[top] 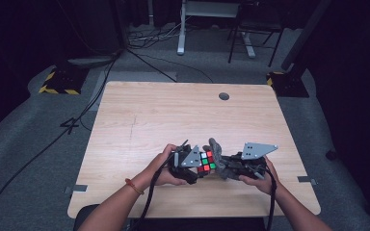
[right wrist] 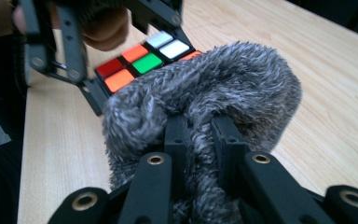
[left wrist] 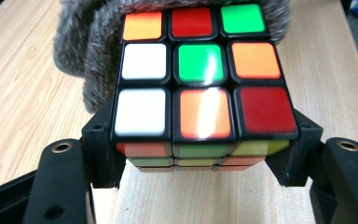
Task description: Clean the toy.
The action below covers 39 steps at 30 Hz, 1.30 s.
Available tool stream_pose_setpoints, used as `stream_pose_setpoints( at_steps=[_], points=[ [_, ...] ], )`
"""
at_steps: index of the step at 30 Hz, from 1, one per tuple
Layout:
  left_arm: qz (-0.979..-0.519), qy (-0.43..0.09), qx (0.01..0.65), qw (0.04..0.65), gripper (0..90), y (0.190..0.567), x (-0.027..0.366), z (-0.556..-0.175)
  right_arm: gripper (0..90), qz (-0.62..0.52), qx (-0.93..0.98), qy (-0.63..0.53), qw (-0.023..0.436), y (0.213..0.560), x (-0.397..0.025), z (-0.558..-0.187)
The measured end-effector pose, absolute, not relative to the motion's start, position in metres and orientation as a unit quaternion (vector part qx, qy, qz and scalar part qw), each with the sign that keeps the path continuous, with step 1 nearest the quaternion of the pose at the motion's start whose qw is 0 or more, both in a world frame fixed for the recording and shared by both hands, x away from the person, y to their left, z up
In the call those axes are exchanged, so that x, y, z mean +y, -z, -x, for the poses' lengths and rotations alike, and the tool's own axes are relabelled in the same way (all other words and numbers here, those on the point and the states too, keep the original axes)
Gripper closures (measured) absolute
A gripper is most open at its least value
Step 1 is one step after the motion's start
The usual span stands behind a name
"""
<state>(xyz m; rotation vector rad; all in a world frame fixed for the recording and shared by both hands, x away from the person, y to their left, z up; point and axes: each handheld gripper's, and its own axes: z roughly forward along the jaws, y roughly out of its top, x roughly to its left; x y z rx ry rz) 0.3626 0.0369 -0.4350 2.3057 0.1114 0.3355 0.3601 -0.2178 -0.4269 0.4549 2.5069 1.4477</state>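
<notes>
A scrambled Rubik's cube [left wrist: 200, 74] sits clamped between the two black jaws of my left gripper [left wrist: 198, 158], its top face showing white, orange, red and green tiles. In the high view the cube [top: 206, 162] is near the table's front edge, between both hands. A grey fuzzy cloth [right wrist: 205, 88] is pinched in my right gripper [right wrist: 203, 135] and presses against the far side of the cube [right wrist: 144, 58]. That cloth [left wrist: 81, 46] bulges behind and left of the cube in the left gripper view. My left gripper [top: 192, 166] and right gripper [top: 229, 167] face each other.
The light wooden table [top: 173, 110] has a round cable hole [top: 224, 96] at the back right. Beyond it stand a desk leg [top: 181, 29] and a chair frame [top: 255, 33] on grey carpet, with cables [top: 53, 139] running along the left.
</notes>
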Motion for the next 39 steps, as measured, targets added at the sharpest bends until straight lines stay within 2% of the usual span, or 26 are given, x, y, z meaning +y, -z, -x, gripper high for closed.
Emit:
stream_pose_setpoints(
  at_steps=[7,9,17,23,31,39],
  points=[
    [-0.924,-0.139,0.036,0.355,32.7,0.444,0.024,-0.362,78.9,-0.134,0.853,-0.493,0.109,0.422,-0.208,-0.355],
    [-0.927,-0.148,0.03,0.343,32.9,0.446,0.022,-0.36,78.9,-0.121,0.861,-0.478,0.125,0.421,-0.2,-0.35],
    [-0.922,-0.145,0.036,0.358,33.3,0.442,0.029,-0.361,78.8,-0.13,0.873,-0.448,0.141,0.424,-0.204,-0.352],
    [-0.913,-0.144,0.049,0.38,33.4,0.434,0.039,-0.363,78.9,-0.157,0.879,-0.429,0.136,0.433,-0.215,-0.363],
    [-0.919,-0.147,0.044,0.364,33.4,0.438,0.03,-0.362,78.9,-0.133,0.864,-0.467,0.136,0.417,-0.205,-0.352],
    [-0.916,-0.161,0.049,0.364,33.4,0.435,0.031,-0.362,79.4,-0.122,0.871,-0.445,0.17,0.415,-0.197,-0.347]
  ],
)
